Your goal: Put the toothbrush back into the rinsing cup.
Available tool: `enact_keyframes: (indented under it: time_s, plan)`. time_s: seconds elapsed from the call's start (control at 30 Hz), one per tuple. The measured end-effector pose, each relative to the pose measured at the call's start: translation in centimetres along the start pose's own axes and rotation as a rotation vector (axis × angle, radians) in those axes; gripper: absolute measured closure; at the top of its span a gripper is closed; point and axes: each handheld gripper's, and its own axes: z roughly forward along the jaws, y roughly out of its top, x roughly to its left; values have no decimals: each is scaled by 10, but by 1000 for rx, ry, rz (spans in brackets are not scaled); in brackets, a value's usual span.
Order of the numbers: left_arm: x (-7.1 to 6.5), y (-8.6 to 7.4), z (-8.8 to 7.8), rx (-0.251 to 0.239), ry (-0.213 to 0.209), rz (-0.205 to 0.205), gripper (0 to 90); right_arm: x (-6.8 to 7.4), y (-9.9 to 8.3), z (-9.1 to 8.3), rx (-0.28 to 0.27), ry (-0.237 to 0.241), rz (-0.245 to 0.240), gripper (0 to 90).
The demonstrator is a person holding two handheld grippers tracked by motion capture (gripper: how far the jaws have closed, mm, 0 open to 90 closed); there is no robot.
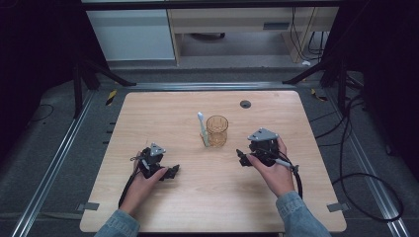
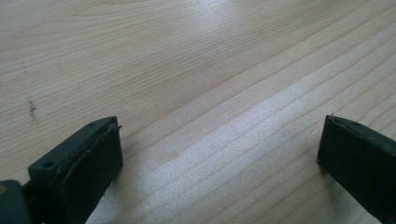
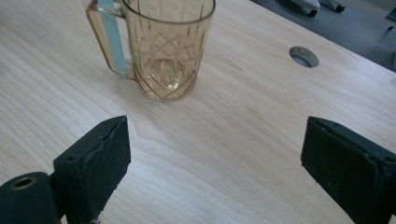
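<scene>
The amber mug (image 3: 164,46) is sitting mid-surface with a toothbrush (image 1: 202,129) touching its handle side; both claws (image 1: 240,158) (image 1: 173,171) are gaping empty nearby, so a sloppy reach is probably tipping it.

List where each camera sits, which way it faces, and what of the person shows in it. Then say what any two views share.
High view: above the person's side, facing forward and down on the wooden table; both forearms, left gripper and right gripper show.
Left gripper view: on the left gripper, looking along its open jaws at bare tabletop.
Right gripper view: on the right gripper, jaws open, facing the amber glass mug.
Shared: the high and right gripper views both show the mug, the pale toothbrush beside it and the table's round hole.
</scene>
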Motion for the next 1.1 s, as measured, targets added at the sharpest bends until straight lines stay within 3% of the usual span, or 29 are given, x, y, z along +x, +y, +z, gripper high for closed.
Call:
enact_keyframes:
  time_s: [0.23,0.53,0.97,1.1]
  plan:
    - [0,0,0,0,0,0,0,-11,-17,-3,25,-9,24,97]
    - [0,0,0,0,0,0,0,-29,-40,-2,49,-11,95,105]
    - [0,0,0,0,0,0,0,-43,-71,9,102,-17,149,117]
    - [0,0,0,0,0,0,0,-50,-84,14,125,-29,188,117]
